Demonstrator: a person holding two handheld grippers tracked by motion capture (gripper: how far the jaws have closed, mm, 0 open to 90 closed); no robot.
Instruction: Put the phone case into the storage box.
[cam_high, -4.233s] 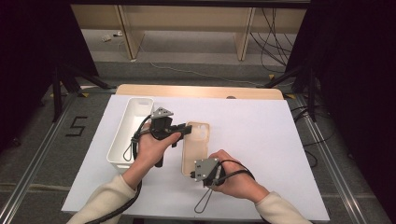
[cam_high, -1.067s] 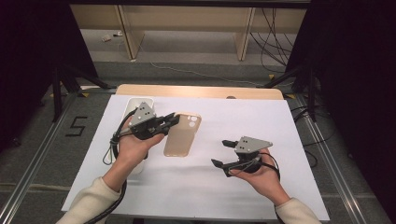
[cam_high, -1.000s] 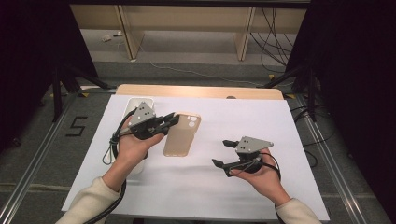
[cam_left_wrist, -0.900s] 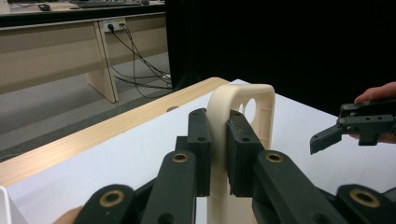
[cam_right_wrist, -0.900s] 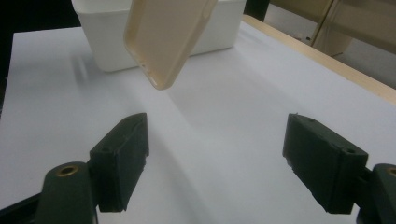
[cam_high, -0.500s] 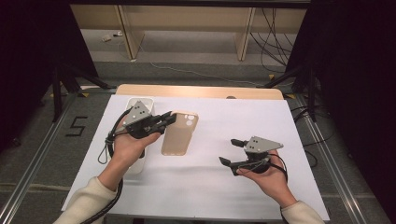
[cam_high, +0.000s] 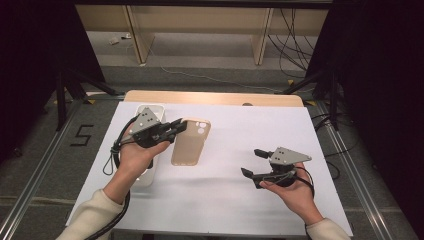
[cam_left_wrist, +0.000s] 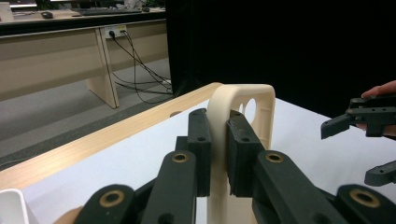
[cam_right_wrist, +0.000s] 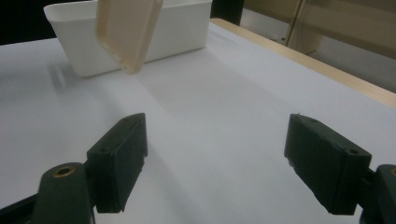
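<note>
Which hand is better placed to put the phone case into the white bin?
Left: the left gripper already clamps the phone case, beside the white bin. The right gripper is open, far away.

Bare tabletop (cam_high: 225, 180) between both tools

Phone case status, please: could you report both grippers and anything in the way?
Left gripper shut on phone case, lifted off table. Right gripper open, apart. White bin beside case; nothing blocking.

One phone case (cam_high: 190, 141), one white bin (cam_high: 149, 145), two grippers: left gripper (cam_high: 175, 128), right gripper (cam_high: 253, 163).
</note>
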